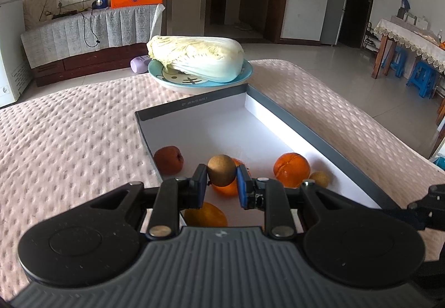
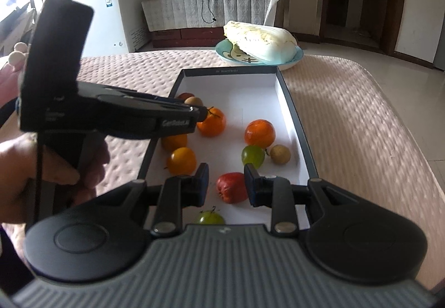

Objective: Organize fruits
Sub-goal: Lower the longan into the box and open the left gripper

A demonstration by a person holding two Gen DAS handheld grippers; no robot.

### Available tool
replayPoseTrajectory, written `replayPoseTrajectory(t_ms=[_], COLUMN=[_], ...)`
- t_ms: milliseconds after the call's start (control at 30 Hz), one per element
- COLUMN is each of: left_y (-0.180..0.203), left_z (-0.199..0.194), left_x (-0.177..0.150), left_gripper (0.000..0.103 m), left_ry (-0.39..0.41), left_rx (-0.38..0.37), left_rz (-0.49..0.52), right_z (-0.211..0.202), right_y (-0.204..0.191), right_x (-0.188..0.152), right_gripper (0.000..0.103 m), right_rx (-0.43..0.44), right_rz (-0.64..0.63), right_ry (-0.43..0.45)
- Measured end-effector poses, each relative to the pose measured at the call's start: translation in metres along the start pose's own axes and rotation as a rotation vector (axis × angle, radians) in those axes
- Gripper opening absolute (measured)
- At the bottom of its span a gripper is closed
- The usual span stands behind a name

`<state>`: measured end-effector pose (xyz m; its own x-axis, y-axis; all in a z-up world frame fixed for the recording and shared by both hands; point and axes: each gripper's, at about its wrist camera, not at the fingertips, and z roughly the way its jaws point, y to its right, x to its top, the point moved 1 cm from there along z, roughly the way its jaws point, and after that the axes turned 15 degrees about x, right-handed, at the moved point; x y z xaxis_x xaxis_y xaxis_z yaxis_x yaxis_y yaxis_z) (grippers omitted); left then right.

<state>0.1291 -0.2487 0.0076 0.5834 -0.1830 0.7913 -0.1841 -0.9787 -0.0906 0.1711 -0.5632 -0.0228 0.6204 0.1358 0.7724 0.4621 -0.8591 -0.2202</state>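
Observation:
A shallow grey-rimmed white tray [image 1: 194, 105] [image 2: 289, 102] lies on the pink quilted surface and holds several fruits. My left gripper [image 1: 221, 181] is shut on a small brown round fruit [image 1: 221, 170], held above the tray's near left part; the gripper also shows from the side in the right wrist view [image 2: 194, 113], with the brown fruit [image 2: 193, 101] at its tip. My right gripper [image 2: 226, 185] is open around a red fruit [image 2: 232, 187] on the tray floor, jaws apart from it. Oranges [image 1: 291, 169] [image 2: 260, 133], a green fruit [image 2: 252, 155] and another brown fruit [image 2: 280, 154] lie nearby.
A blue plate [image 1: 246, 73] [image 2: 222, 51] bearing a napa cabbage [image 1: 194, 56] [image 2: 261, 42] stands just beyond the tray's far end. A purple object [image 1: 139, 63] lies left of the plate. A white fridge [image 2: 116, 10] and a TV cabinet stand behind.

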Motion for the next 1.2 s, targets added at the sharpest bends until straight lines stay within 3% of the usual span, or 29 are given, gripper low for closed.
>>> replayPoseTrajectory(t_ms=[1200], left_y=[0.024], left_z=[0.007], left_x=[0.001], left_gripper=[0.027], left_ry=[0.015], left_rx=[-0.033], left_rz=[0.008], right_z=[-0.005], right_y=[-0.006], right_x=[-0.006], right_gripper=[0.031], right_rx=[-0.006], right_rz=[0.025], right_ry=[0.008])
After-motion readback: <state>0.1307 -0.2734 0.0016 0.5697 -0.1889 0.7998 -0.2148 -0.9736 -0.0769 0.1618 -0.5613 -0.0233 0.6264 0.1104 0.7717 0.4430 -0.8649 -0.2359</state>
